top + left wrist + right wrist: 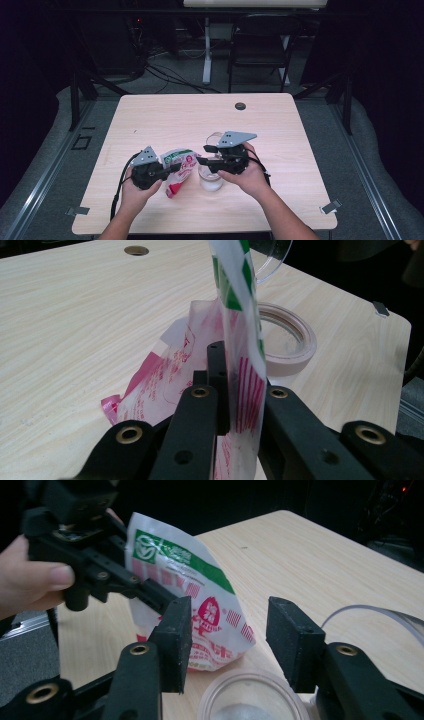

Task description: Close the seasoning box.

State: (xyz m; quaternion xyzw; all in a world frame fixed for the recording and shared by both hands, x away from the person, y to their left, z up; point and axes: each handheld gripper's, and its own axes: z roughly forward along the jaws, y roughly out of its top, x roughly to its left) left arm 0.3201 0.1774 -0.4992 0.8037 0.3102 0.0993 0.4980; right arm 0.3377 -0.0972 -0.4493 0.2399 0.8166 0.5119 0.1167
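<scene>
Plastic, white with red print and a green band, the packet [178, 167] hangs near the front edge of the table [165, 112], left of its middle, pinched flat between the closed jaws of the left tool [174, 169]. Its lower corner droops toward the wood, whether touching cannot be told. Just to its right stands a clear cup [210, 181] with something pale in the bottom. The right tool [227, 645] hovers over the cup with its jaws apart and nothing between them, aimed at the packet's free side. The left grip bites only a thin edge, so a tug from the right tool could pull the film loose or tear it unevenly. Any contents could then miss the cup's narrow mouth. A low sweep of the right tool could also knock the cup over.
</scene>
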